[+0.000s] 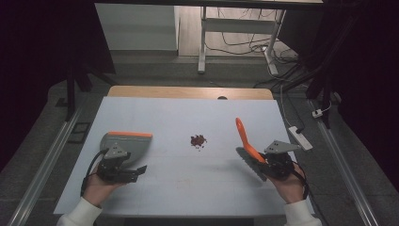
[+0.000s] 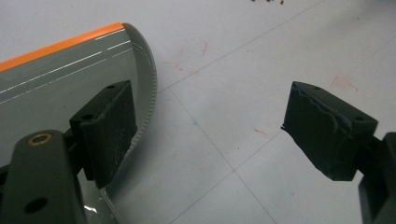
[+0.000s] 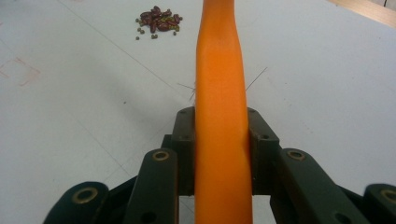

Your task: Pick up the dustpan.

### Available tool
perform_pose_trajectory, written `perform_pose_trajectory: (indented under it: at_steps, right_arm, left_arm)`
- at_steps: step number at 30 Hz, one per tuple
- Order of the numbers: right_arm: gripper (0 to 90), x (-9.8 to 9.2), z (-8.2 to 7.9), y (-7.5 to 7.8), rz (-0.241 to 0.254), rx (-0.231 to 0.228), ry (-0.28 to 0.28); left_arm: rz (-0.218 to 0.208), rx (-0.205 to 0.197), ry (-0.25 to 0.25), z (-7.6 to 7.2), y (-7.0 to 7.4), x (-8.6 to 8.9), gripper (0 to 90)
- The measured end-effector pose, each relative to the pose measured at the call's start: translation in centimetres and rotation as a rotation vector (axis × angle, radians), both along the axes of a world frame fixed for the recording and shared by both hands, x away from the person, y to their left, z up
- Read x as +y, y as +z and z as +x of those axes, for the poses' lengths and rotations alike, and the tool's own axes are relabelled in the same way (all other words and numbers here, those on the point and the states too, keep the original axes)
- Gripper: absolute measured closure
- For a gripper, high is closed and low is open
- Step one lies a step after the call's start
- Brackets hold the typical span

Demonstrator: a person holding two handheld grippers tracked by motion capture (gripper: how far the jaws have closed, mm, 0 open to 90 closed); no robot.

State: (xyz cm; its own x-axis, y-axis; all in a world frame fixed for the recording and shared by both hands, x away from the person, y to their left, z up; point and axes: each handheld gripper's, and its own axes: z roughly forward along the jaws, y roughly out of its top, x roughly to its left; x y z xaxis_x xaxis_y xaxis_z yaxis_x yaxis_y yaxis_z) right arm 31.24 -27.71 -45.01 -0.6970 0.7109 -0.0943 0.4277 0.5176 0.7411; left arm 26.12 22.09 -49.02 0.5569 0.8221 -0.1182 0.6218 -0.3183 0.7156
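Two tools were in play: my right gripper (image 3: 219, 140) was clamped on the orange brush handle (image 3: 219, 93), jaws pressed to both sides of it, and my left gripper (image 2: 205, 135) stood wide with nothing between the pads. The grey dustpan (image 1: 126, 143) with the orange lip lay flat near the table's (image 1: 188, 188) left edge. In the left gripper view one jaw hung over the pan's curved rim and the other over bare table, so it wasn't gripped; touching or just above, I couldn't tell.

The small heap of dark red beans (image 1: 198, 140) sat mid-table, well apart from both tools, with a few stray bits just beside it. The brush (image 1: 247, 139) was held tilted over the right half of the table, handle tip up and away from me. I think the bristle end was the blurred grey patch by my right hand (image 1: 289, 186), but that's soft in the high view.

My read: pick-up step, half done. Brush in hand, pan not. Next move needed the left jaws closed on the pan, then the pan brought lip-first beside the heap, before any sweeping from the right.
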Motion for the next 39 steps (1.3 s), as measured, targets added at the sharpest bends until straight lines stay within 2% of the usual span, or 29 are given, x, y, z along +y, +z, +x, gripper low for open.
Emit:
perform_pose_trajectory:
  at_steps: [9,20,22,26,31,33,39]
  right_arm:
    - [69.9,0.2,0.0,-0.2,-0.014,0.002,-0.001]
    - [69.9,0.5,-0.1,-0.2,-0.019,-0.002,0.0]
    - [69.9,0.4,-0.1,0.0,-0.01,-0.003,-0.001]
    - [69.9,-0.1,-0.1,0.3,0.011,-0.011,-0.005]
    - [69.9,-0.4,-0.2,0.5,0.021,-0.02,-0.012]
    - [69.9,-0.4,-0.3,0.5,0.02,-0.024,-0.007]
    - [69.9,-0.3,-0.4,0.9,0.03,-0.032,-0.006]
  left_arm:
    - [0.019,0.026,-0.016,0.0,-0.1,-0.2,18.0]
    - [0.017,0.023,-0.009,-0.1,0.2,-0.7,17.6]
    - [0.015,0.04,0.001,-0.1,0.2,-1.0,17.6]
    - [0.037,0.049,0.026,-0.1,0.6,-1.3,17.4]
    - [0.048,0.042,0.073,0.0,1.3,-1.3,17.3]
    - [0.067,0.039,0.118,0.0,1.5,-1.4,17.1]
    - [0.082,0.04,0.147,-0.3,1.5,-0.6,17.2]
